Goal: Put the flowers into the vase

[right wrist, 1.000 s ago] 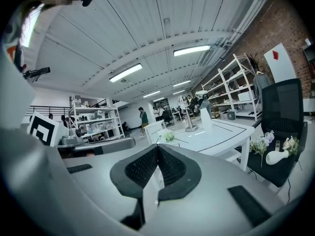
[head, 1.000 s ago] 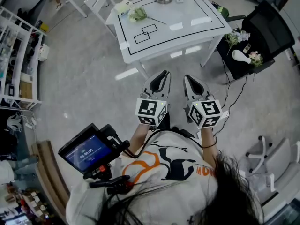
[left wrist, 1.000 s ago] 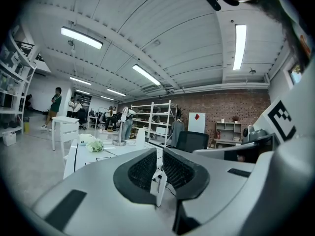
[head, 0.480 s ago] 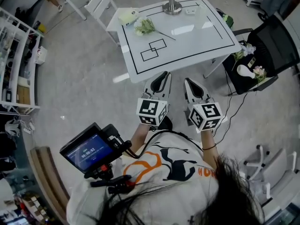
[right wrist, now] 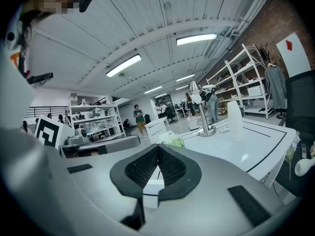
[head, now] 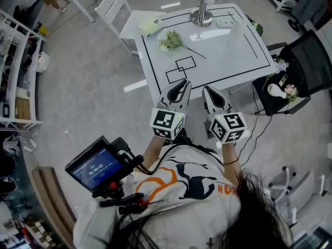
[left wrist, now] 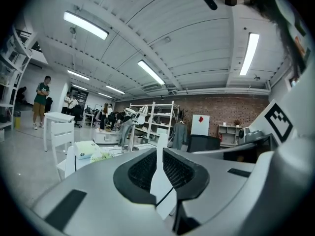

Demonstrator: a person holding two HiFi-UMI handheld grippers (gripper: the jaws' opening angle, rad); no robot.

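White table [head: 225, 56], flowers [head: 171, 39] (one bunch)

A bunch of pale white-green flowers [head: 173, 39] w/ one long thin stem is laid flat on the white table [head: 223, 58]. A tall frosted white vase [right wrist: 235, 121] is stood upright, well apart to the right.

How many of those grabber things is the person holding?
2. The left gripper and the right gripper are side by side in front of the person, both shut and empty, pointing toward the white table.
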